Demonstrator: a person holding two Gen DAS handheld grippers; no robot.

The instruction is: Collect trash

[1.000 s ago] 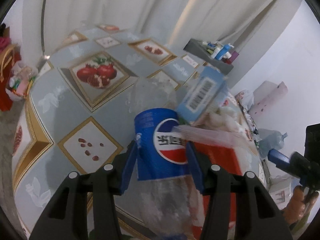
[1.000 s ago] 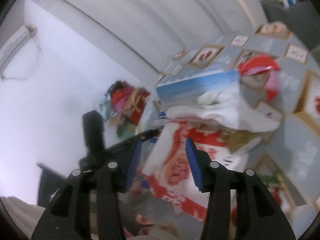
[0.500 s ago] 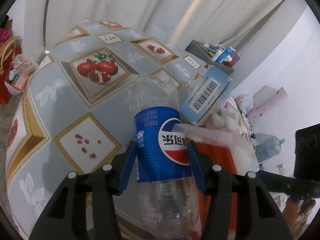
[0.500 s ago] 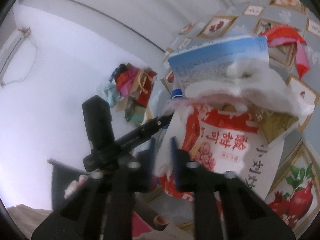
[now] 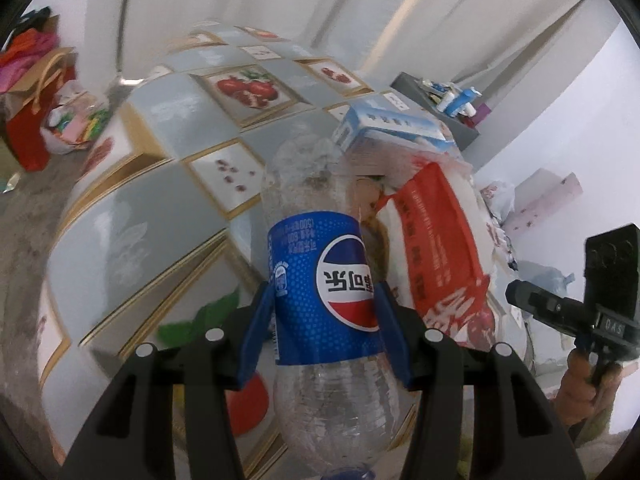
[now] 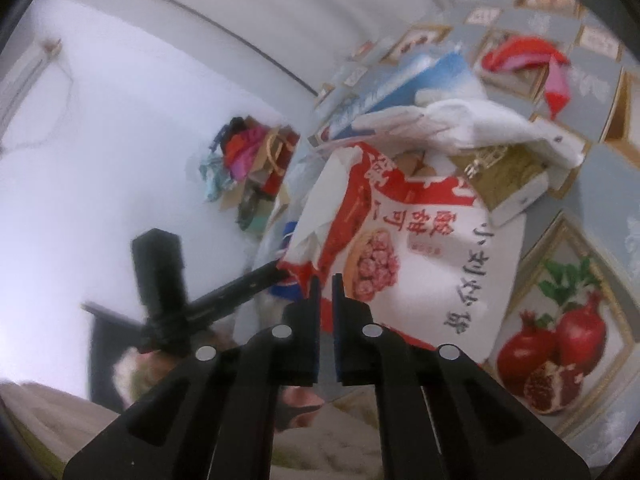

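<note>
My left gripper (image 5: pixel 326 330) is shut on an empty clear Pepsi bottle (image 5: pixel 324 292) with a blue label, held cap toward me, next to the mouth of a red and white snack bag (image 5: pixel 436 248). My right gripper (image 6: pixel 326 292) is shut on the edge of that bag (image 6: pixel 404 256). The bag holds a blue and white carton (image 6: pixel 404 80) and white crumpled paper (image 6: pixel 472 124). The carton (image 5: pixel 392 130) also shows in the left wrist view.
The table (image 5: pixel 172 128) has a grey cloth with pomegranate pictures. A red wrapper (image 6: pixel 524 56) lies on the table farther off. Bags of clutter (image 5: pixel 36 92) stand on the floor at the left. A grey shelf with small bottles (image 5: pixel 448 100) is by the curtain.
My right gripper has closed on the bag's edge. My left gripper has tilted and moved the bottle along the bag's side. The view of the table has shifted.
</note>
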